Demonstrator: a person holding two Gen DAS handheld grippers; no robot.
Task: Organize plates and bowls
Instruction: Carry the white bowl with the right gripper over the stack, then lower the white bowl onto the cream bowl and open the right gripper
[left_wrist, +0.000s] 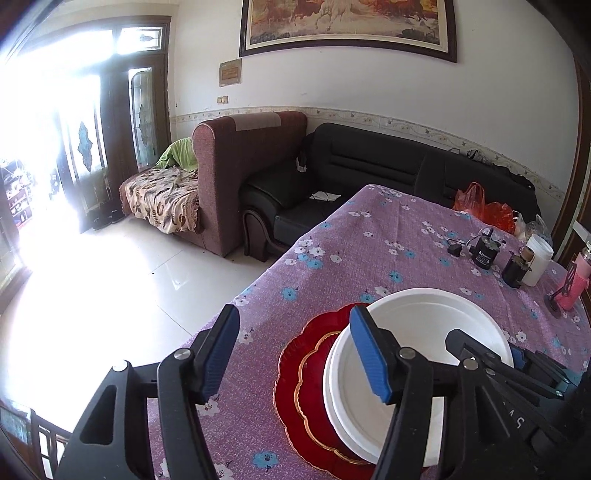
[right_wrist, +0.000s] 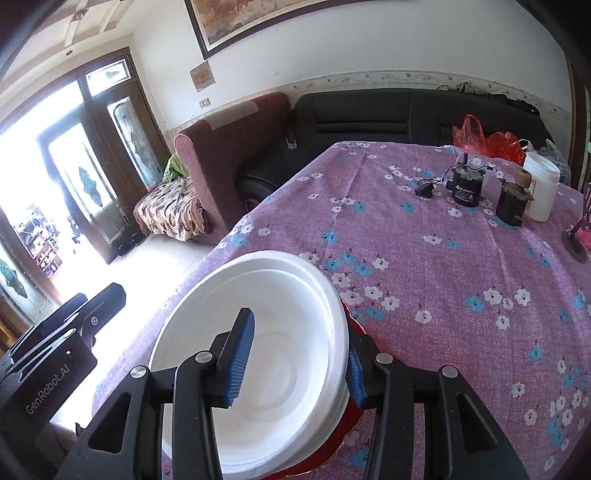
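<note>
R tool open astride white bowls' rim | on red plate | floral cloth

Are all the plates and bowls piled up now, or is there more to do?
Looks nearly done: the white dishes sit nested on the red plates in one pile on the flowery tablecloth. Nothing is held: the left gripper is open beside the pile, and the right gripper is open around the white rim. No other dishes show.
</note>
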